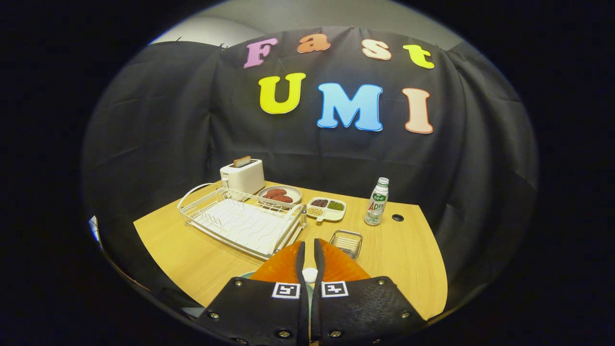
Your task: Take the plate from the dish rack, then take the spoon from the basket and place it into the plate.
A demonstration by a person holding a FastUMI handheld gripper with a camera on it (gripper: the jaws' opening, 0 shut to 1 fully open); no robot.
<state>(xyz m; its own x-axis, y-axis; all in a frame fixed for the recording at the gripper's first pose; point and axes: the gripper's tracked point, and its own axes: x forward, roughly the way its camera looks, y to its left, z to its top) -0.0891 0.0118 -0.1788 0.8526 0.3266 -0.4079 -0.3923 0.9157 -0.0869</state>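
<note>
Gripper [310, 262] fingers pinch the white spoon [310, 275] over the orange plate [283, 266]; light, slippery handle

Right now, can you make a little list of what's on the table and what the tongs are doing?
tongs: nearly closed on a small white thing, likely the spoon
plate: orange, under the tongs
dish rack: white, nothing in it, beyond the plate
basket: small wire one, beside the plate
toaster: behind the rack
bottle: upright, beyond the basket
</note>
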